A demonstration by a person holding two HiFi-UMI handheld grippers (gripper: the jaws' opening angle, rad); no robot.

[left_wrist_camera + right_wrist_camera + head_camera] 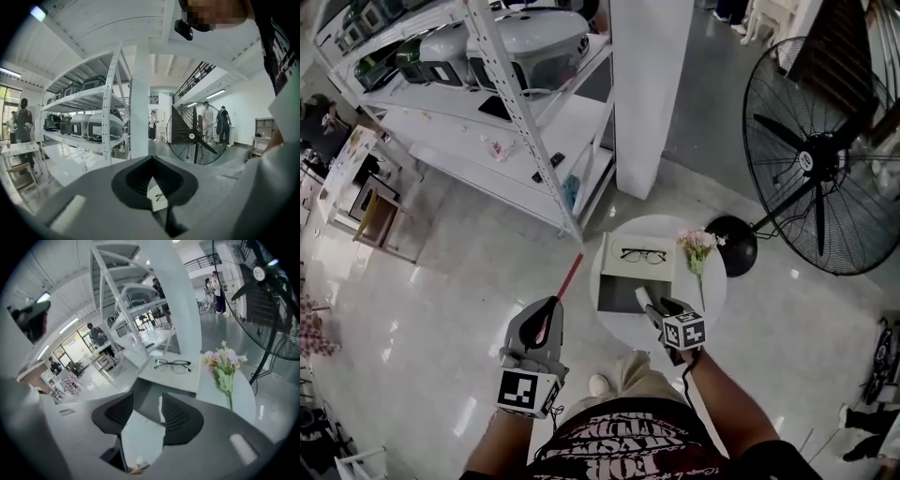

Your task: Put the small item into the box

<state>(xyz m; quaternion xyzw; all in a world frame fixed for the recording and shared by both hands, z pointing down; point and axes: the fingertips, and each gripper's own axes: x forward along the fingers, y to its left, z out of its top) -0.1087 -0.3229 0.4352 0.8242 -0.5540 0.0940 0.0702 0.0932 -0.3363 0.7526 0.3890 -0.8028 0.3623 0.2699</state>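
**Two-gripper setup, zero items picked up**

One pair of glasses [643, 254] is seen lying flat on the white half of the box [619, 296]. The box's grey hollow half is on the side nearer the person. So the small item is on the box, not in it. The box is set on a small round white table [715, 292], and some pink flowers [698, 246] are placed just beside it, on its right.

The right gripper [656, 303] is held low at the near edge of the table, right by the grey half. Its jaws are spread apart and nothing is caught between them. In the right gripper view only the grey box bottom and a bit of white are seen through the gap of the right gripper [147, 397], with the glasses [172, 365] and flowers [225, 362] beyond. Whether the box is being touched can't be told.

The left gripper [547, 307] is held off the table to the left, over the shiny floor. Its jaws are pressed together with nothing gripped, and only a thin sliver is left between them. In the left gripper view the glasses [159, 197] can just be made out through that sliver.

A big black floor fan [820, 159] is parked to the right of the table, and a white shelf rack [516, 94] loaded with grey appliances is further back on the left
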